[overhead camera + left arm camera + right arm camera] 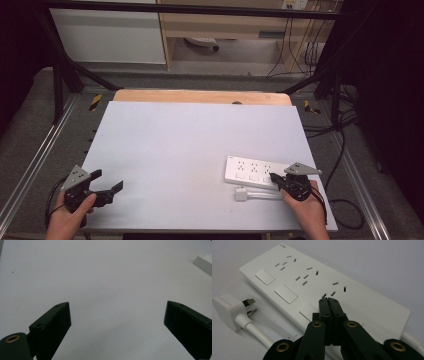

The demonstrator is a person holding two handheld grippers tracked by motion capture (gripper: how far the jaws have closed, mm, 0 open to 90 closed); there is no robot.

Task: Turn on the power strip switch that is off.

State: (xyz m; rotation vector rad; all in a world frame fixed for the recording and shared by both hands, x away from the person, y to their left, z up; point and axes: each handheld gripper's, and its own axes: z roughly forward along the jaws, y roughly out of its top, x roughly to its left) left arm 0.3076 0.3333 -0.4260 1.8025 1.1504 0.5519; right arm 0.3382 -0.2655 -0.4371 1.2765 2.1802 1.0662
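Two grippers are ours: the right gripper (pixel 328 300), jaws pressed together empty, hovers over the power strip's (pixel 252 171) near end, its length running leftward, while the left gripper (pixel 107 186) waits spread wide, well apart.

Smooth white plastic power strip (pixel 317 287) (matt tabletop (pixel 175 145)).

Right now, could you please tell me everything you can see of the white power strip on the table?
The power strip is a flat white block, plastic by its look, lying face up near the right front of the table. It shows three socket groups, each with a square switch beside it. A white cable leaves its right end. Its white plug lies loose beside it, prongs bare. The right gripper, jaws shut and empty, sits over the socket nearest that end; whether it touches is unclear.
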